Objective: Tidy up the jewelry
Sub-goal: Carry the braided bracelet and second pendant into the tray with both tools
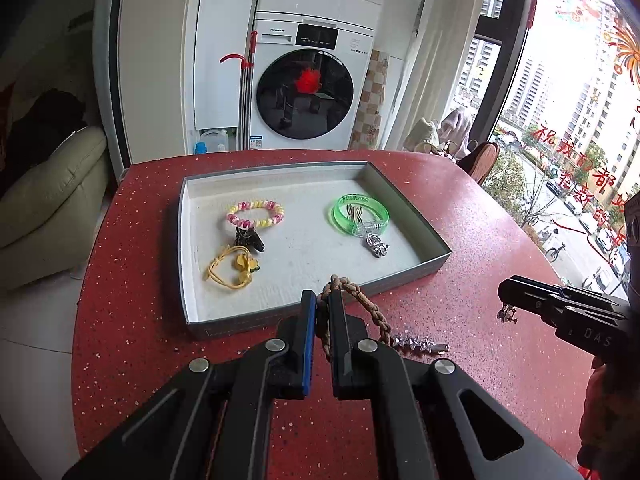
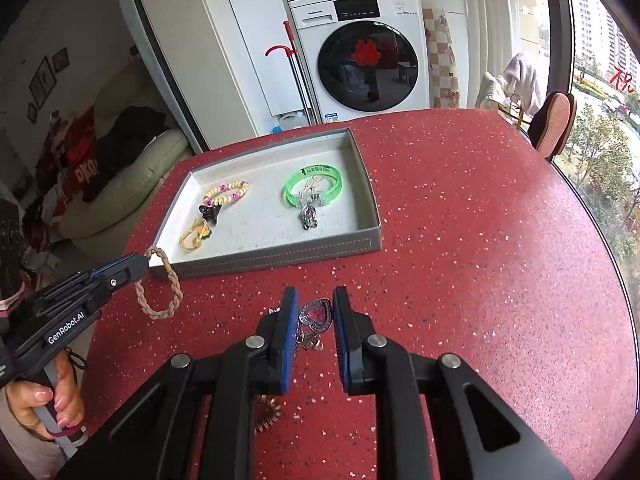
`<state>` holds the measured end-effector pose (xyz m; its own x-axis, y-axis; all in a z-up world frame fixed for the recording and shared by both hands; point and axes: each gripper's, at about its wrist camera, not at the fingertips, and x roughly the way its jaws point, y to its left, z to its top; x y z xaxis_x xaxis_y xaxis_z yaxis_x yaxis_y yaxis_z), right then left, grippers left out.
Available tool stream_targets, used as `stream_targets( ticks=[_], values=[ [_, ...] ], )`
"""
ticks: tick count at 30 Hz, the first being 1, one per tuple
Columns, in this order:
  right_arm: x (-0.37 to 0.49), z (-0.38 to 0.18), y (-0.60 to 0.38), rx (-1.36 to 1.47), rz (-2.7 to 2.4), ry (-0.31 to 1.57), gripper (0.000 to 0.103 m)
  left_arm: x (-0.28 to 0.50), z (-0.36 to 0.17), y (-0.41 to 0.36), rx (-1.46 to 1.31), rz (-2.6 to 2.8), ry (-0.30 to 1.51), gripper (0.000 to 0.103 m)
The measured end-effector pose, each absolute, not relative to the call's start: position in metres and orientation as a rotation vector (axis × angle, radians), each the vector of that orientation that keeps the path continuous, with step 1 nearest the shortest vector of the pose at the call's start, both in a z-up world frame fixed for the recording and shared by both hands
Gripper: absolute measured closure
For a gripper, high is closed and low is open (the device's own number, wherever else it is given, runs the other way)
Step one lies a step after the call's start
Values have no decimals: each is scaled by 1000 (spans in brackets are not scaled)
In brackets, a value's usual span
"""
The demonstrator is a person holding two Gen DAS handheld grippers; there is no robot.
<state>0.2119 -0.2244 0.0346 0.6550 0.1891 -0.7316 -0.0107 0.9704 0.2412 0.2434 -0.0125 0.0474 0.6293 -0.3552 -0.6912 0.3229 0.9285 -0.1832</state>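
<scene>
Left tongs point(image 1: 322, 300) clamping braided bracelet point(image 2: 160, 284), loop hanging downward; right tongs point(image 2: 316, 300) pinching heart pendant point(image 2: 316, 314)

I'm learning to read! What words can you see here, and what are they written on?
"Panasonic": washing machine.
"GenRobot.AI": left gripper, on its side.
"DAS", cut off: right gripper, on its body.
Red Chinese characters, starting "祝": window.
Dark print on the green bracelet: too small to read.
Washer panel markings and sticker: too small to read.
</scene>
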Motion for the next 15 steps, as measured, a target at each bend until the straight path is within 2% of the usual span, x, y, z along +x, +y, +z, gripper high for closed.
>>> stream_targets(
  ticks=[15],
  values=[
    [307,27,-214,210,131,907,84,324,27,-40,-6,-362,840,79]
  ],
)
